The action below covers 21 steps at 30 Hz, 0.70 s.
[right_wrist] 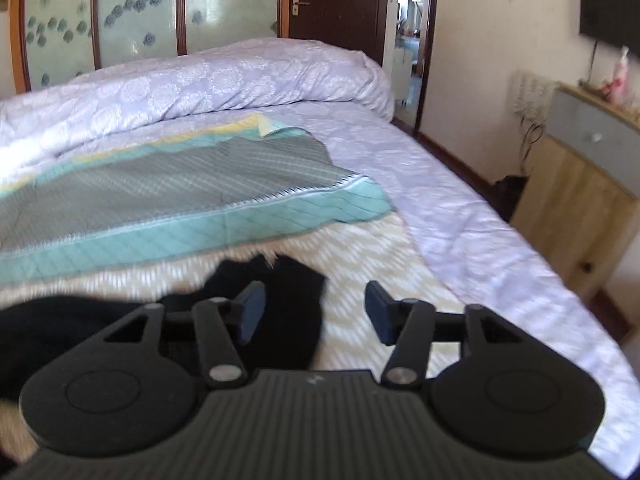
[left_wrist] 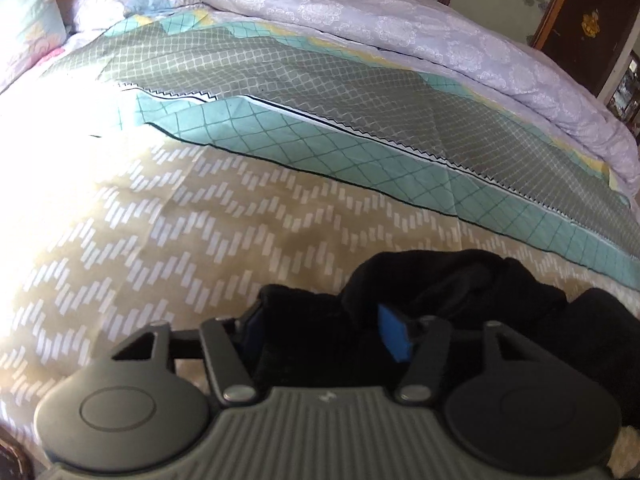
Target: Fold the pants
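The black pants [left_wrist: 460, 292] are bunched on the patterned bed [left_wrist: 200, 240]. Cloth is seen between the spread fingers of the left gripper [left_wrist: 320, 332], though a clamp cannot be told. The right gripper [right_wrist: 316, 312] is held released above the pants' edge.

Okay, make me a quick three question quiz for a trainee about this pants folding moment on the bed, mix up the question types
1. True or false: the right hand-held gripper is shut on the black pants.
2. Black cloth lies between the fingers of which gripper? A) left hand-held gripper B) right C) neither
3. Fill in: the pants lie on the tan zigzag-patterned ____.

Key: 1 false, its jaws stand open with nothing gripped; 2 A; 3 bedspread.
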### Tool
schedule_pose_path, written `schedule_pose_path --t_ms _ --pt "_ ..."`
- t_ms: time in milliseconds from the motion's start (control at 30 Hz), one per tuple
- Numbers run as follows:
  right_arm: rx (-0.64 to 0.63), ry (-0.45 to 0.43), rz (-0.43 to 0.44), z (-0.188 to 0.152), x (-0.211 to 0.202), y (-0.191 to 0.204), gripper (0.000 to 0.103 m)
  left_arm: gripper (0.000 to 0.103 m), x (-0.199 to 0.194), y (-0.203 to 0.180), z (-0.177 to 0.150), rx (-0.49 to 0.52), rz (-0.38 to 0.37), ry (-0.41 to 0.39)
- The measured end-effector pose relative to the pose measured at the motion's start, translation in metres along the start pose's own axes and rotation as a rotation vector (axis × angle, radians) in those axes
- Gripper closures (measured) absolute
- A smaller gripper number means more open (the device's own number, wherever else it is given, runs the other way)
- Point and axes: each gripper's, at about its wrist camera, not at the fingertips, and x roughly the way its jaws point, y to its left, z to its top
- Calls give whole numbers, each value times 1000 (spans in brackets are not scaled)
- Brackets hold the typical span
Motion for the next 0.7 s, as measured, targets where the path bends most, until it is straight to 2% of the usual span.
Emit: schedule_pose_path --t_ms 67,133,167,200,233,267,333,400,467,533,600,700 --pt "42 98 -21 2 37 -3 24 76 -6 2 1 1 -54 11" --pt "139 206 -44 -7 72 -13 26 90 -14 3 4 6 -99 13" --pt "194 255 -37 -16 83 -18 35 91 -19 1 5 19 -94 1" --pt "233 283 -15 -22 90 -20 65 91 -26 0 8 36 -72 -19" --pt "245 242 -10 -23 80 -16 70 91 -33 2 13 41 -62 -45" --pt "257 219 28 -19 73 -11 93 91 -42 6 19 26 -62 -78" --pt "282 127 53 2 56 -8 93 91 -62 26 32 -54 -54 -158" --pt "388 -14 95 31 27 -20 93 91 -79 51 40 -161 -65 -221" --pt "530 -185 151 52 -8 -44 93 91 -84 72 44 -234 -80 -227" --pt "634 -280 203 60 -25 -68 94 91 -78 79 42 -245 -80 -211" --pt "693 -276 197 54 -25 -84 93 91 -63 76 38 -216 -45 -190" --pt "722 -159 88 22 -5 -91 90 91 -34 67 31 -195 -13 -127"
